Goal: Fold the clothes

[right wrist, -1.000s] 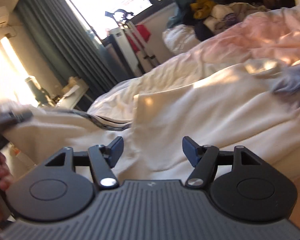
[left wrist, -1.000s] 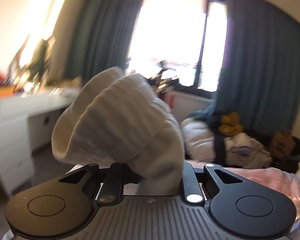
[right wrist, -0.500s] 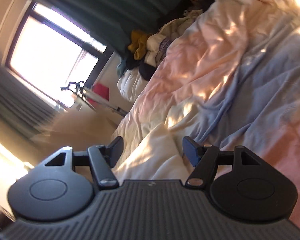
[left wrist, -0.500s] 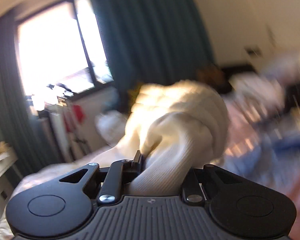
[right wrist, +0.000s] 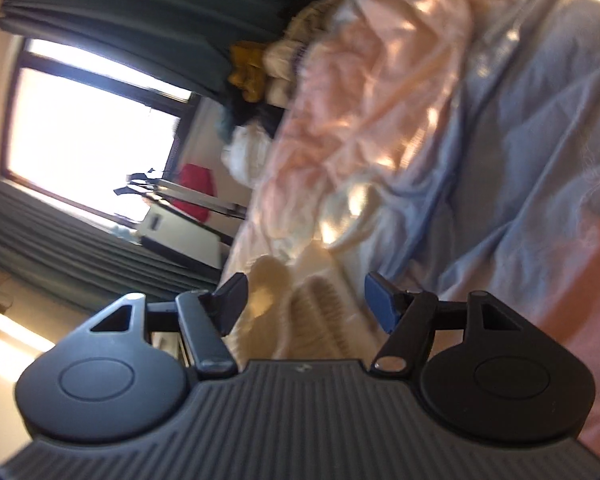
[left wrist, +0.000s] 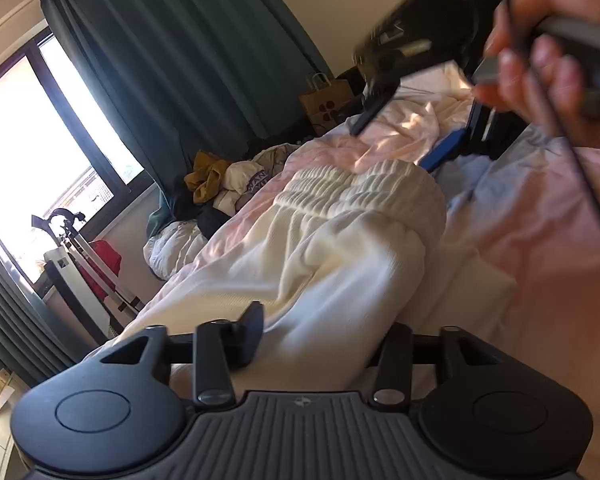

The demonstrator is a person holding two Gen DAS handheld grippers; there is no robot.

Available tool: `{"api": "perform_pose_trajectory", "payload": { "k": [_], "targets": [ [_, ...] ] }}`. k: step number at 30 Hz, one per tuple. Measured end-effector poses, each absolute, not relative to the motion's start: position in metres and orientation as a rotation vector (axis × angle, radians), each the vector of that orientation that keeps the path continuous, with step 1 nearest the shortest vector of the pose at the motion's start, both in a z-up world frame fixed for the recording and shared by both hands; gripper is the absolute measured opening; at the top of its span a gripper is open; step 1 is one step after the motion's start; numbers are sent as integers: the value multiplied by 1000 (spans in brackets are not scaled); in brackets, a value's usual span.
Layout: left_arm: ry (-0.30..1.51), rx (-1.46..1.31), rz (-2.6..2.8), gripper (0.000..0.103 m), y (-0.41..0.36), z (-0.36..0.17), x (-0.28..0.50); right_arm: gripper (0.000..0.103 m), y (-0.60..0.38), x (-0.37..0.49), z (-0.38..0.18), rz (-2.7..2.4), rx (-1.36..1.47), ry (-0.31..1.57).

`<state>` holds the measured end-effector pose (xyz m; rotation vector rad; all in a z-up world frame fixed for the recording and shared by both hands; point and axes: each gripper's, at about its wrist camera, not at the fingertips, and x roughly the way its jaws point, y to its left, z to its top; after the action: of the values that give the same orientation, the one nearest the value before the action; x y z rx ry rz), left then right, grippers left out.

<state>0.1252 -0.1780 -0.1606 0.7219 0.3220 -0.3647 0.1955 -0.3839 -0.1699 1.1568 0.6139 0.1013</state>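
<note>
A white ribbed knit garment [left wrist: 340,240] lies bunched on the bed, its near end between the fingers of my left gripper [left wrist: 326,322]. The left jaws are opening and the left pad stands just off the cloth; the right finger is partly hidden behind it. My right gripper [left wrist: 408,132], held by a hand [left wrist: 540,72], hovers open over the garment's far end. In the right wrist view the right gripper [right wrist: 306,300] stands open just above the blurred ribbed garment [right wrist: 320,312], nothing pressed between its pads.
The bed carries a crumpled pink cover [right wrist: 360,80] and a blue sheet [right wrist: 520,140]. A heap of clothes [left wrist: 228,184] lies at the bed's far end, with a brown paper bag [left wrist: 326,100] behind it. Dark curtains [left wrist: 180,60] frame a bright window [left wrist: 32,160].
The left gripper has swung down to the bed with the white garment and its jaws have parted off the cloth. The right gripper has rolled and come over the garment.
</note>
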Motion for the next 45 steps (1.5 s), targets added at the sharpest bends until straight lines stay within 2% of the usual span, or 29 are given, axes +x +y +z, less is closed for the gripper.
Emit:
{"api": "perform_pose_trajectory", "payload": {
  "k": [7, 13, 18, 20, 23, 25, 26, 27, 33, 34, 37, 41, 45],
  "targets": [
    [349, 678, -366, 50, -142, -165, 110, 62, -347, 231, -186, 185, 1116, 711],
    [391, 590, -359, 48, -131, -166, 104, 56, -341, 249, -188, 184, 1075, 700],
    [413, 546, -378, 38, -126, -164, 109, 53, -341, 265, -186, 261, 1046, 715],
    [415, 529, -388, 27, -122, -164, 109, 50, -339, 270, -180, 301, 1009, 707],
    [388, 510, -406, 15, -116, -164, 108, 38, -327, 272, -173, 272, 940, 695],
    [373, 489, -418, 11, -112, -161, 107, 22, -321, 269, -166, 210, 902, 658],
    [368, 474, -424, 9, -110, -158, 105, 18, -320, 265, -161, 176, 895, 629],
    [360, 450, -432, 9, -107, -153, 104, 13, -320, 262, -155, 169, 901, 594],
    [294, 328, -461, 8, -100, -125, 91, 11, -323, 251, -128, 134, 816, 466],
    [301, 324, -461, 8, -102, -125, 92, 3, -326, 249, -127, 119, 821, 447],
    [375, 328, -466, 8, -104, -137, 102, 3, -347, 240, -125, 8, 797, 361],
    [405, 386, -457, 8, -112, -157, 103, 3, -374, 245, -159, 21, 976, 433],
    [408, 363, -459, 10, -110, -156, 102, 4, -359, 252, -179, 19, 926, 539]
  ]
}}
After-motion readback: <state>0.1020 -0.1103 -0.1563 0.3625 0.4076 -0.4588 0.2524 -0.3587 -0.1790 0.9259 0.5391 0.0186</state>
